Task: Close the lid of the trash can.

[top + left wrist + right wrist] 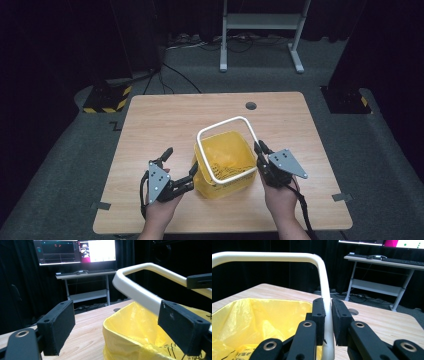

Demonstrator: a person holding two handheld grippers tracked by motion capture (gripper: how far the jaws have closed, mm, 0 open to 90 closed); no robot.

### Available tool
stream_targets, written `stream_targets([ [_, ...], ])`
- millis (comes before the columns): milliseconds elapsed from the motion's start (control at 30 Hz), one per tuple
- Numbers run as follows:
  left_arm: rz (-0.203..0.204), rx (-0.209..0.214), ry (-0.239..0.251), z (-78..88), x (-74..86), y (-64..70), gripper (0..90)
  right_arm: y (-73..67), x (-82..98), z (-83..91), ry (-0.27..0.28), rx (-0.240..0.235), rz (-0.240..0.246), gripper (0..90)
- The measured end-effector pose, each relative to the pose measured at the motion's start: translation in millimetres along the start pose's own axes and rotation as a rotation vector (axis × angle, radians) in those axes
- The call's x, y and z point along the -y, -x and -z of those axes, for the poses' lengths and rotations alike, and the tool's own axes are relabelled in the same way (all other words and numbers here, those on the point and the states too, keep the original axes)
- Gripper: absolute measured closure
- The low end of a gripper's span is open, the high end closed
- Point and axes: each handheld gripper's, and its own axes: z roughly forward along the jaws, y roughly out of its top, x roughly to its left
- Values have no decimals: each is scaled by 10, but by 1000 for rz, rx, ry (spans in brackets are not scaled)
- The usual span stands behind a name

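Note:
A yellow bin (220,187) lined with a yellow bag stands near the middle of the wooden table (165,120), its white loop handle (227,122) raised and leaning to the right. My right gripper (260,148) is shut on the handle's right side; in the right gripper view the two pads (319,317) squeeze the white bar (325,287) above the bag (262,315). My left gripper (181,160) stands open at the bin's left side. In the left gripper view its pads (56,330) are wide apart, with the bin's corner (130,340) and handle (140,292) between them, untouched.
A round cable hole (251,106) sits in the table's far part. Beyond the table stand a white desk frame (262,22) and black-and-yellow striped floor bases (107,97). Lit monitors (75,251) glow over a desk in the left gripper view.

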Motion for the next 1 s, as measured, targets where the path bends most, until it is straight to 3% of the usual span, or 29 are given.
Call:
stream_targets([
  [367,-15,13,-2,-1,40,10,142,-160,24,-82,-33,-20,4,814],
  [600,-17,28,-22,-45,91,49,142,-126,37,-110,-62,-3,6,813],
  [1000,-70,18,-49,-77,129,150,141,-129,54,-133,-82,-4,6,811],
])
